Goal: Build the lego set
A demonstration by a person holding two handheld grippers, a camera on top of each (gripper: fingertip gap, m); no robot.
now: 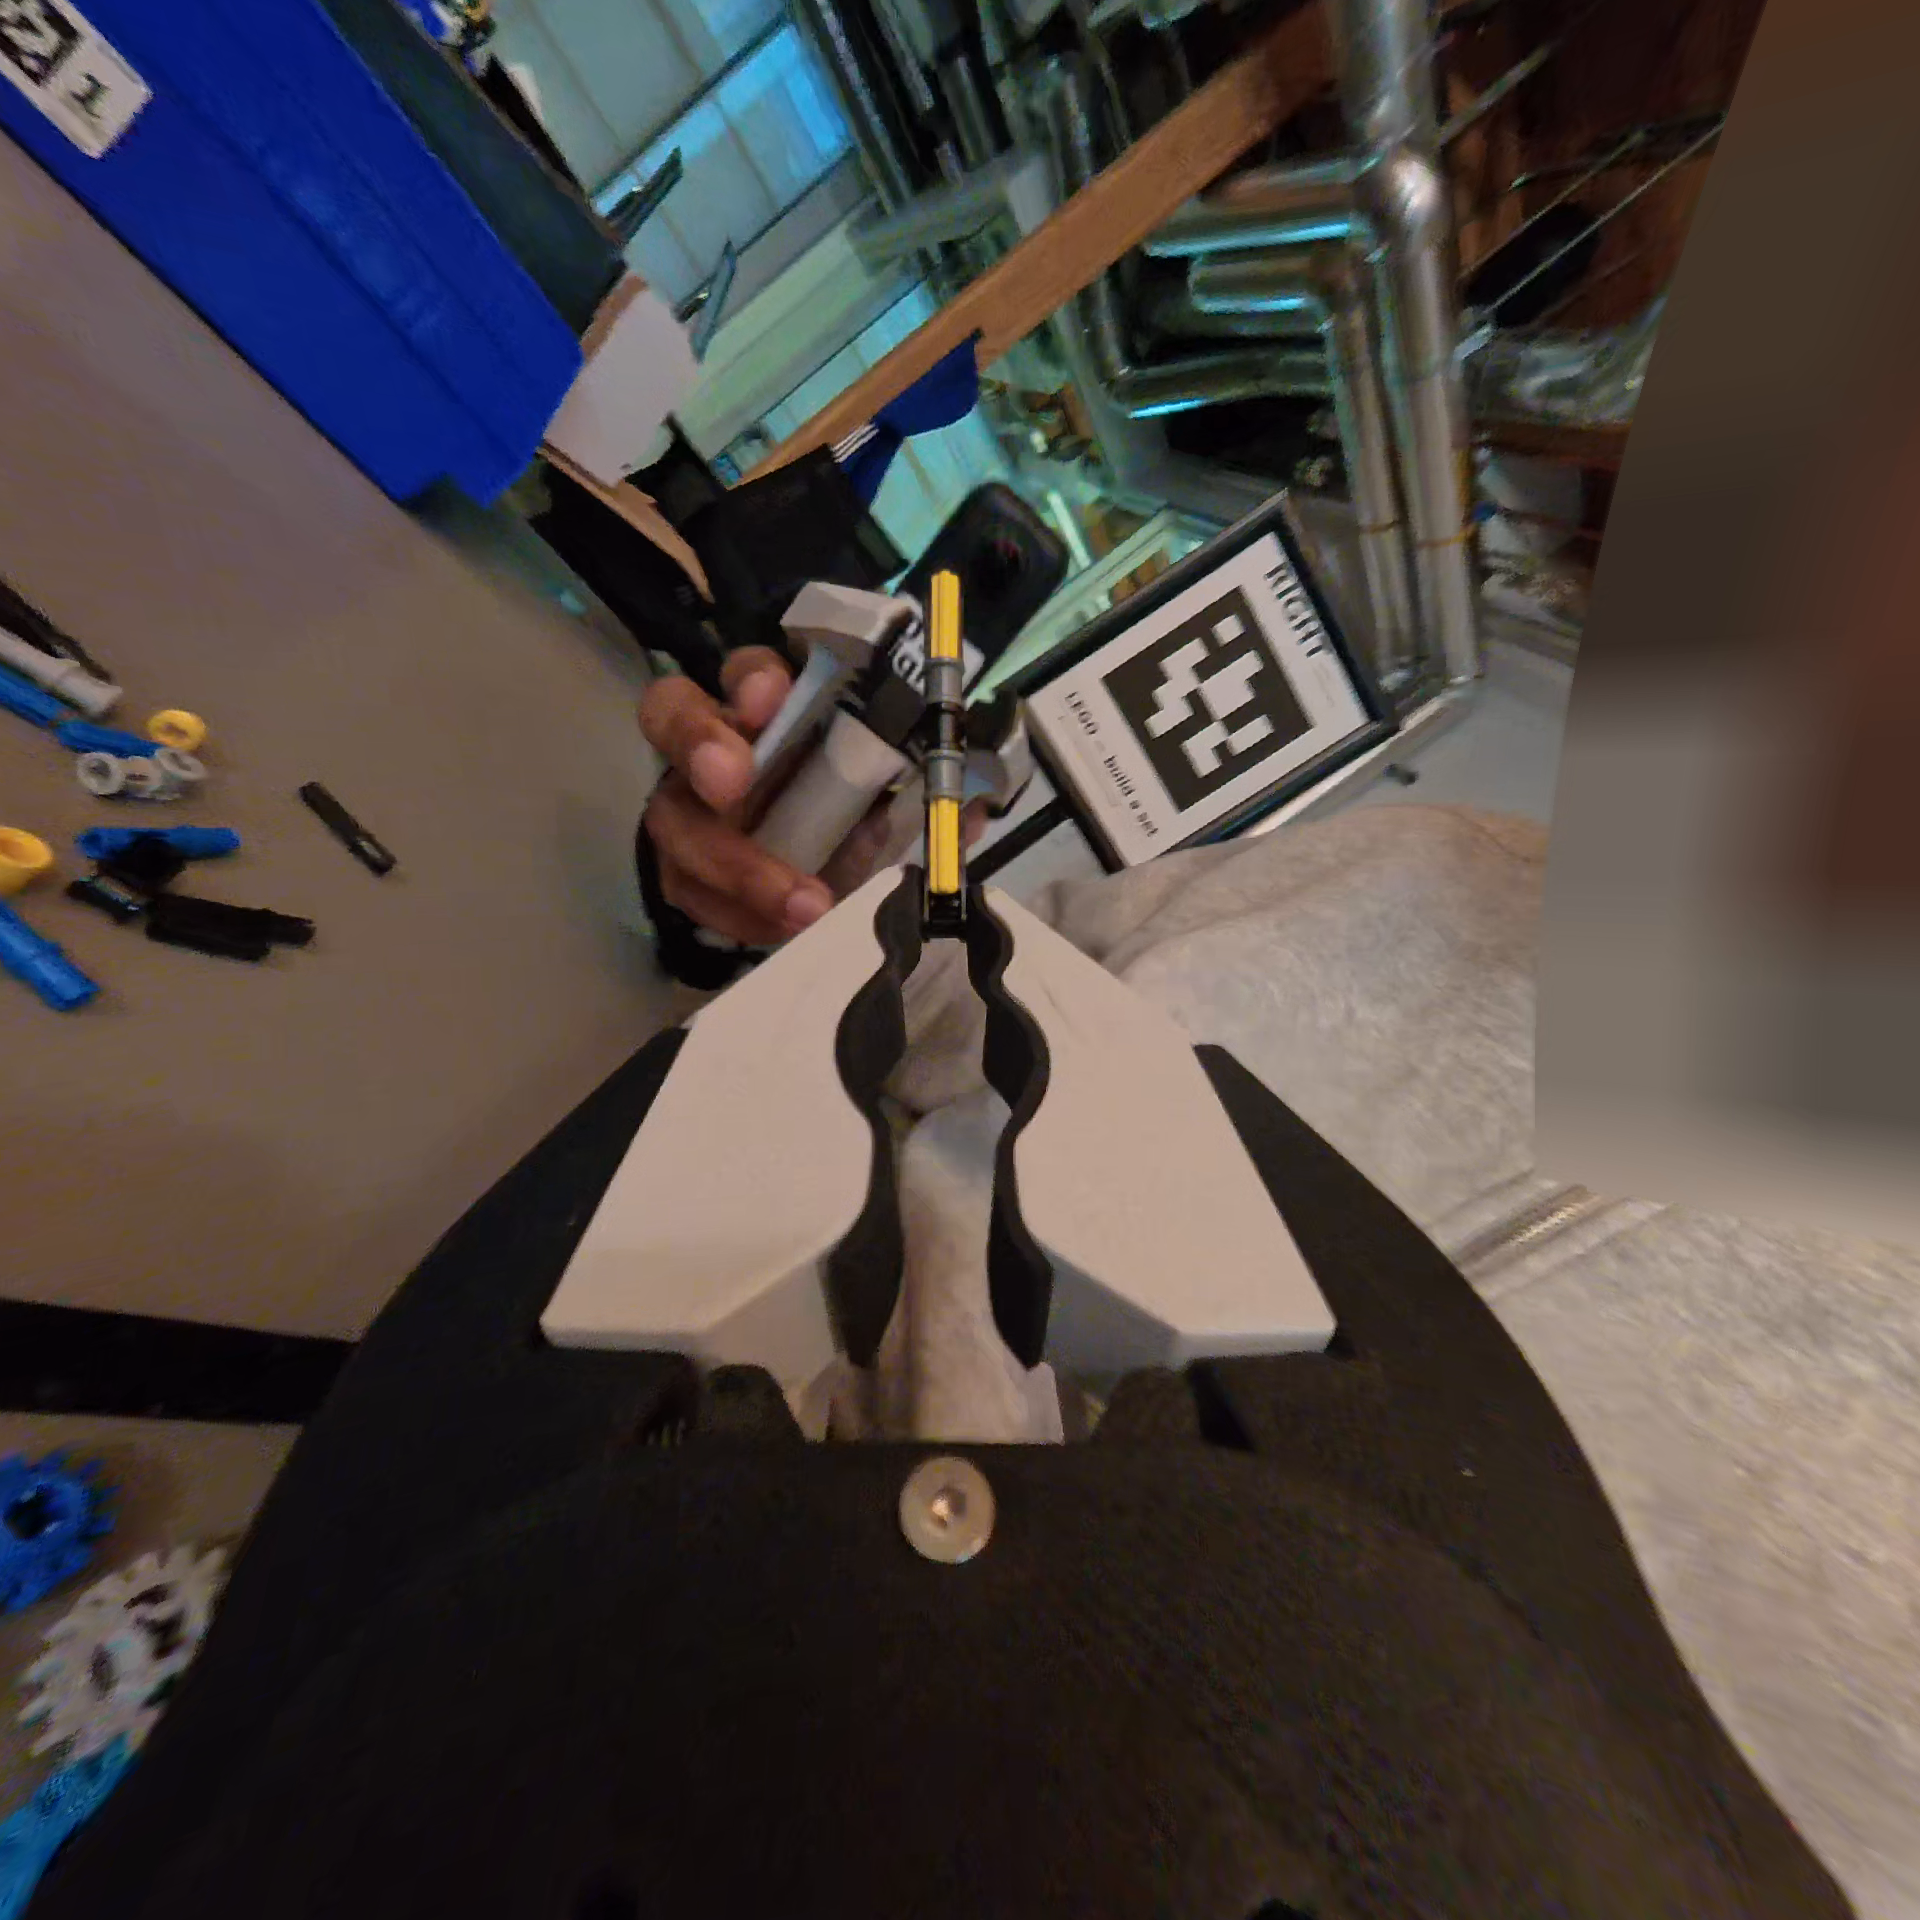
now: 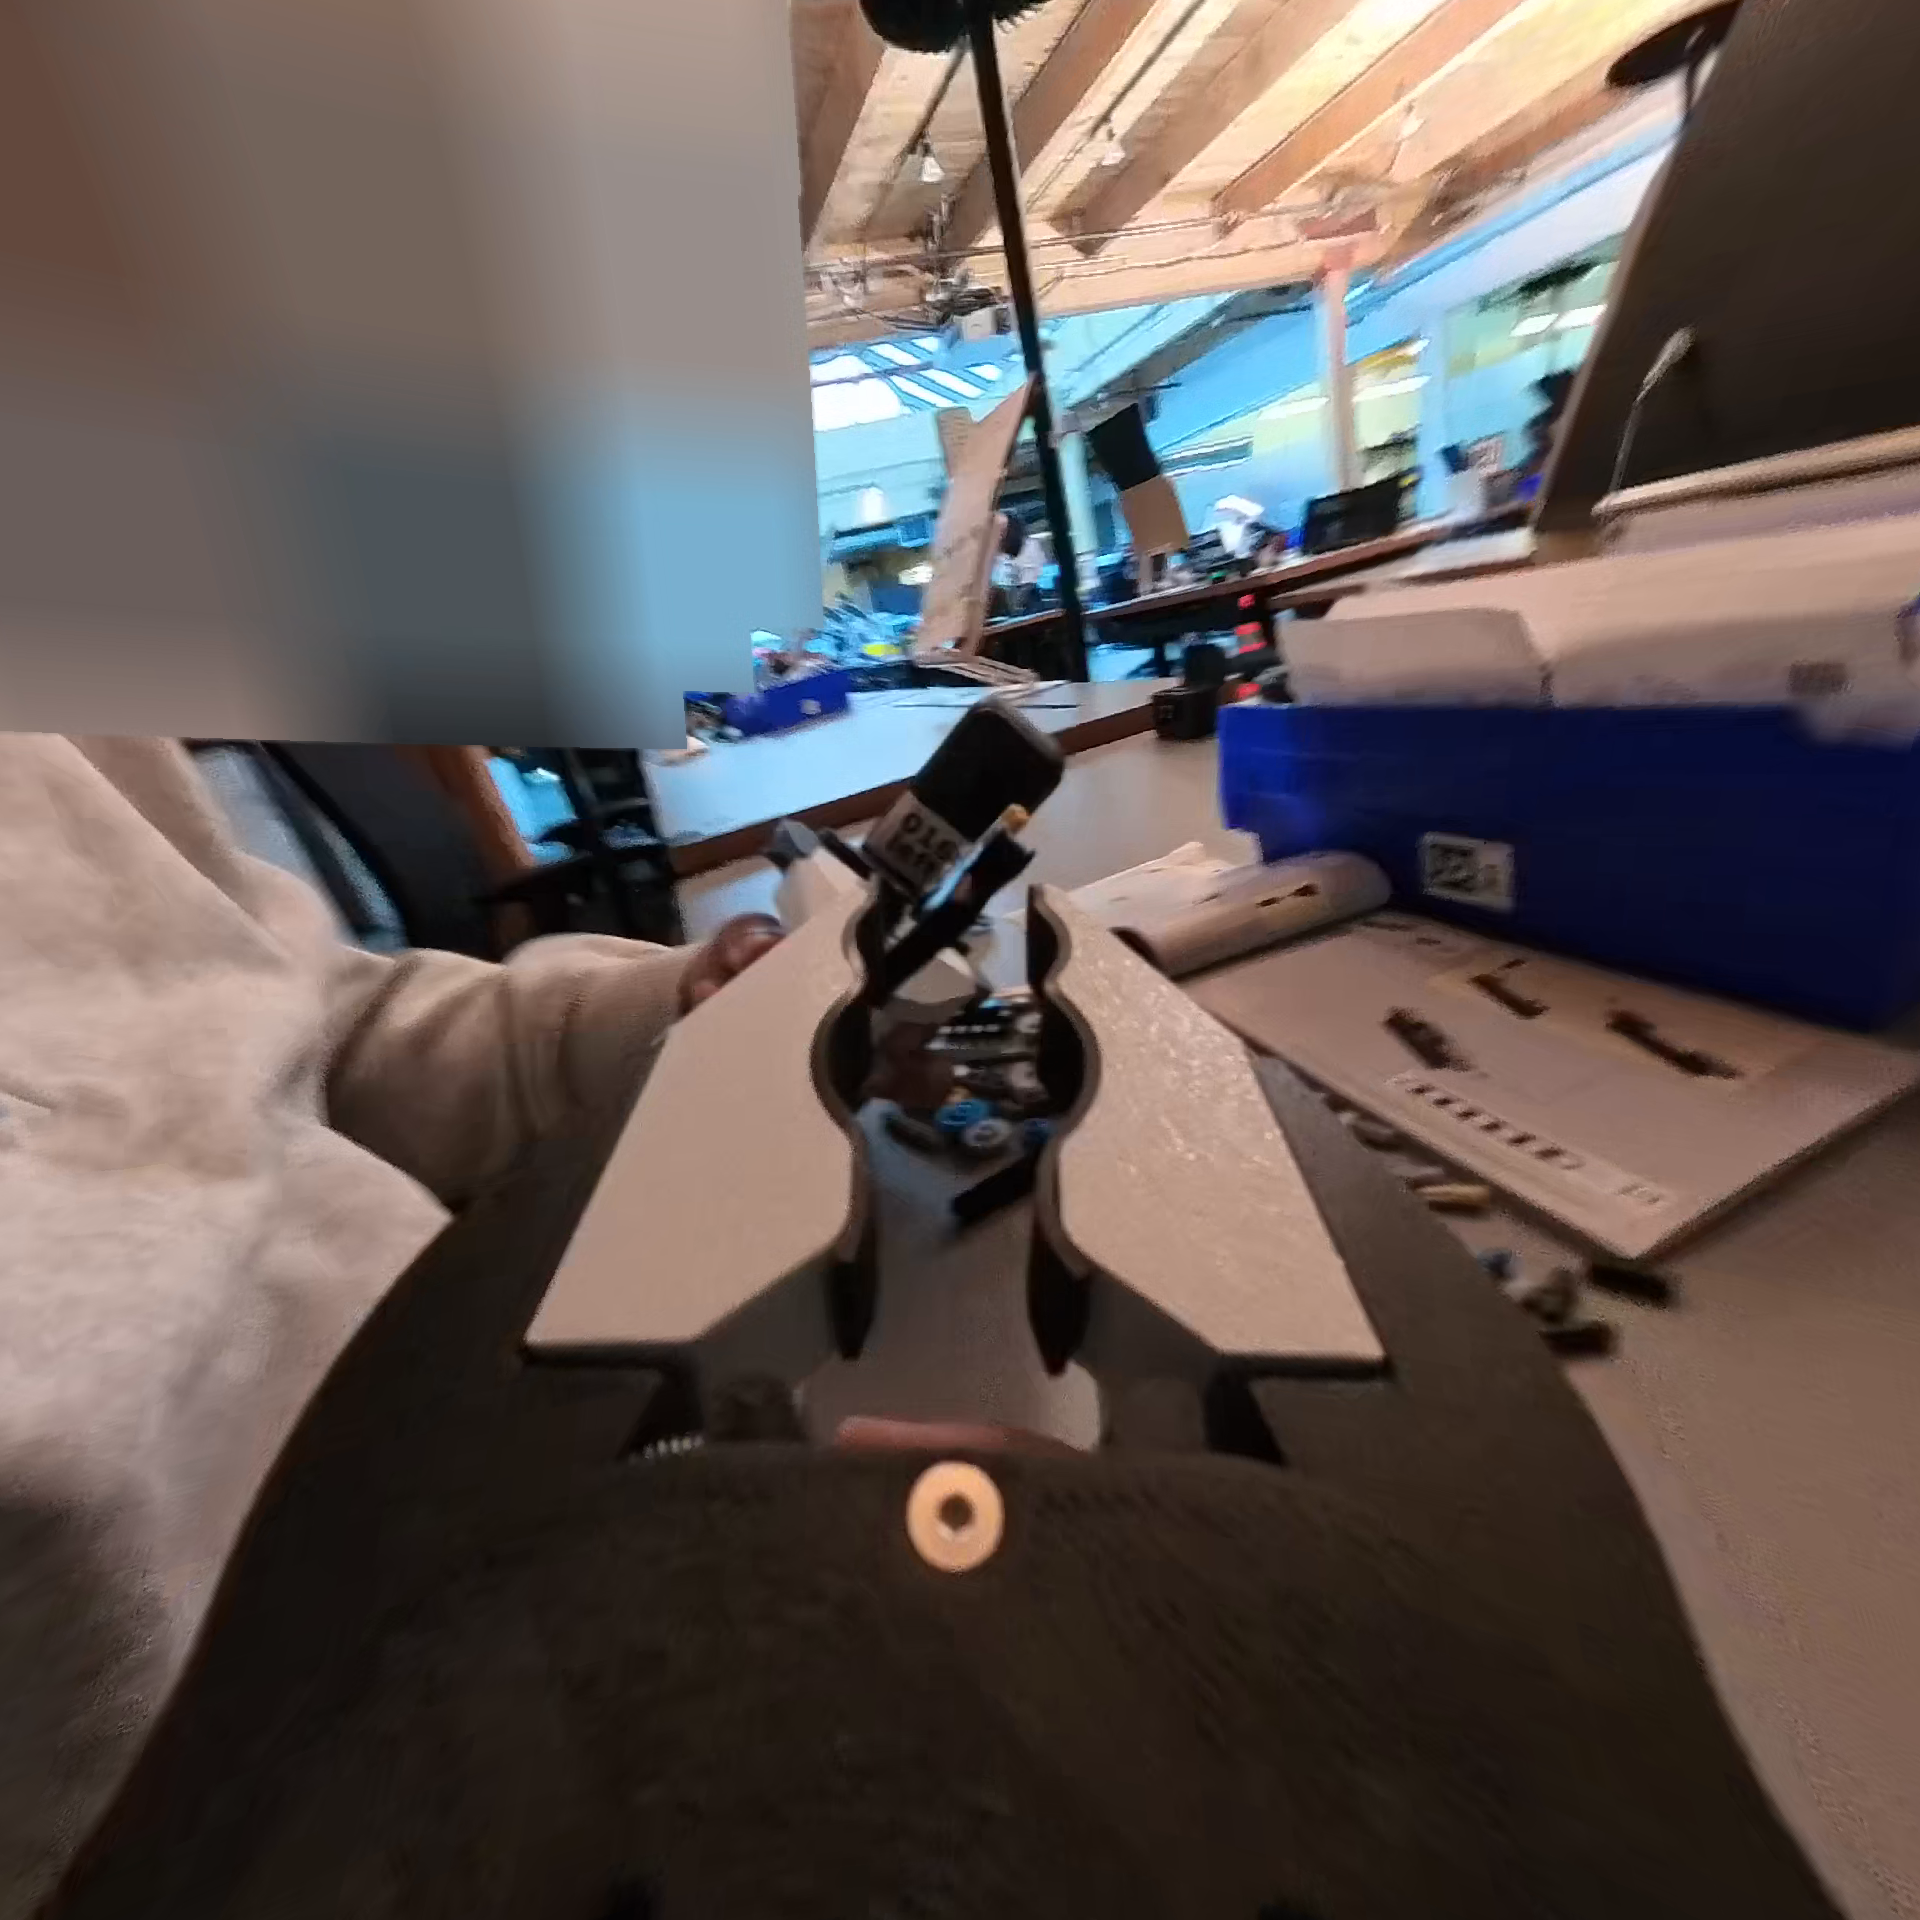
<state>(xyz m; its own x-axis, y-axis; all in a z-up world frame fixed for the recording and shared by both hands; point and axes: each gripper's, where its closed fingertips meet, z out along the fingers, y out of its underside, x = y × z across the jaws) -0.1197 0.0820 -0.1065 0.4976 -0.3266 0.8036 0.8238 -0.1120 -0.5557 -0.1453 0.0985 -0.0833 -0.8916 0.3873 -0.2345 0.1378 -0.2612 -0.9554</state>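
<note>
Left hand-held gripper (image 1: pixel 943 914), fingertips pressed together on the black lower end of a yellow axle assy (image 1: pixel 943 727) w/ grey bushings, held upright above the person's lap, off the tabletop (image 1: pixel 312 1091). Right hand-held gripper (image 2: pixel 951 914): fingers spread, nothing between them; seen in left wrist view just behind the axle, gripped by a hand (image 1: pixel 717 800). Loose blue, black & yellow lego pcs (image 1: pixel 135 862) lie on tabletop at left, near blue bin (image 1: pixel 312 249). Instruction booklet (image 2: pixel 1558 1081) lies open beside bin.

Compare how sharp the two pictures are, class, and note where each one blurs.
Left wrist view: the yellow rod in the left tongs is crisp; gears at the corner smear. Right wrist view: softer overall, the blue bin and booklet streaked.
</note>
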